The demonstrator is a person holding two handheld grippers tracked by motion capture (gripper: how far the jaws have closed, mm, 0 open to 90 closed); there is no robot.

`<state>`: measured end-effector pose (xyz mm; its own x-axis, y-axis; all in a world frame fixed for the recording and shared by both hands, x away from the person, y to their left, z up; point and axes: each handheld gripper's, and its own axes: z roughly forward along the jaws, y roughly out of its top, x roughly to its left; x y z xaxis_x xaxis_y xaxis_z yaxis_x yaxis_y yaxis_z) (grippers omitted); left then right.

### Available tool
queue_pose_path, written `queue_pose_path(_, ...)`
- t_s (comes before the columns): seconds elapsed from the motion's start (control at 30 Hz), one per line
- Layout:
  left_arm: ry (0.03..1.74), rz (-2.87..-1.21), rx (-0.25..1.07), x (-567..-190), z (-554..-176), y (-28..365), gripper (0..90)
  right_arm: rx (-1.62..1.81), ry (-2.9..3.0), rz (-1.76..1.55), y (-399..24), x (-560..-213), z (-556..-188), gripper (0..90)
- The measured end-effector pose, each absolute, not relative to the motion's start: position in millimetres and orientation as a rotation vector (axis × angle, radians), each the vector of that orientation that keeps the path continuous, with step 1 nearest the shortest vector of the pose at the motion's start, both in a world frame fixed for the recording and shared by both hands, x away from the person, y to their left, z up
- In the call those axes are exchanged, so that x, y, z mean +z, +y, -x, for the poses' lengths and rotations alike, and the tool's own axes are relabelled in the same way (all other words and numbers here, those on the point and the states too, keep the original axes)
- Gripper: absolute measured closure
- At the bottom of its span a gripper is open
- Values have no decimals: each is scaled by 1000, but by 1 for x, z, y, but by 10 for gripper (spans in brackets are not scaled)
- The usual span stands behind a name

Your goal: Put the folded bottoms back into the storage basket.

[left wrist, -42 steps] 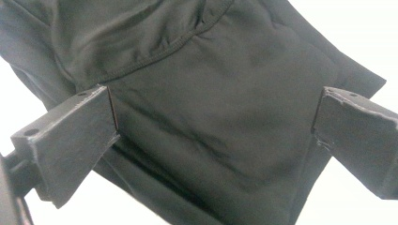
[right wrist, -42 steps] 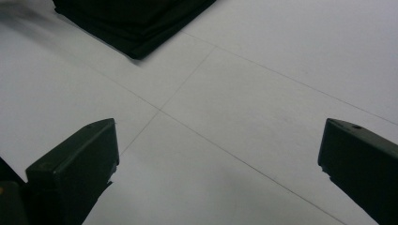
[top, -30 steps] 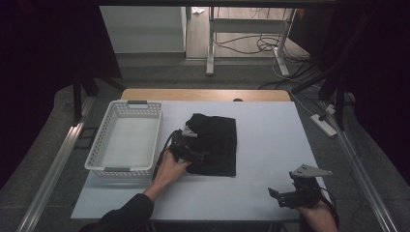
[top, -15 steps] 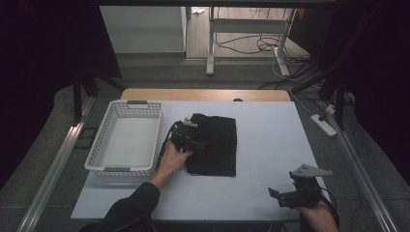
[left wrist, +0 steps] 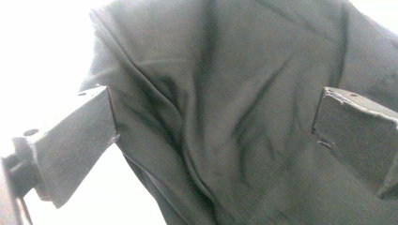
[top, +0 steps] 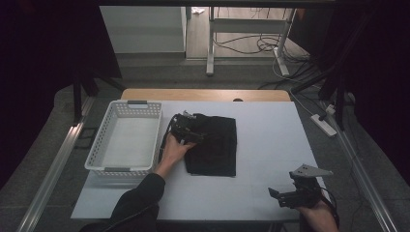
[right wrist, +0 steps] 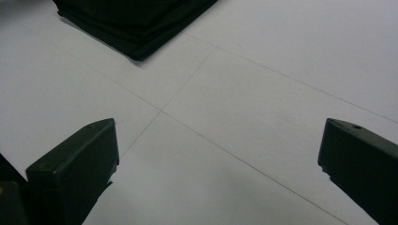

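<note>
My left tool [top: 186, 129], jaws wide apart over the folded black cloth [top: 217, 145], should descend squarely before closing on its edge.

Black folded cloth [top: 215, 145], flat, mid-table beside basket [top: 126, 140].

- One black cloth [top: 215, 145], folded, on the table [top: 270, 145].
- One white basket [top: 126, 140] beside the cloth.
- Two grippers: the left gripper [top: 186, 129] and the right gripper [top: 283, 195].
- Two hands: the left hand [top: 175, 150] and the right hand [top: 316, 215].
- One table.
- One power strip [top: 323, 124] on the floor.
</note>
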<state>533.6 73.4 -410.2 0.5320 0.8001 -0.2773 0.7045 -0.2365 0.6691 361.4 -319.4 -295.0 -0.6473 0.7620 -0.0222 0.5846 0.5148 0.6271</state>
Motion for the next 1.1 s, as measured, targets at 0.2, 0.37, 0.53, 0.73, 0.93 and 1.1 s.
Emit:
queue_pose_path(0.2, 1248, -1994, 168, -412, -546, 75, 0, 859, 2464, -1129, -320, -295, -361, 0)
queue_pose_path(0.37, 1278, -1991, 169, -414, -554, 77, 0, 866, 2464, -1130, -320, -295, -361, 0)
queue_pose_path(0.53, 1326, -2009, 185, -420, -563, 78, 12, 867, 2463, -1129, -320, -295, -361, 0)
queue_pose_path(0.73, 1365, -2021, 175, -430, -567, 78, 14, 871, 2461, -1129, -320, -294, -361, 0)
queue_pose_path(0.93, 1341, -2018, 179, -431, -565, 78, 43, 868, 2463, -1128, -320, -294, -361, 0)
queue_pose_path(1.1, 1293, -2023, 172, -428, -561, 76, 174, 864, 2465, -1128, -320, -295, -361, 0)
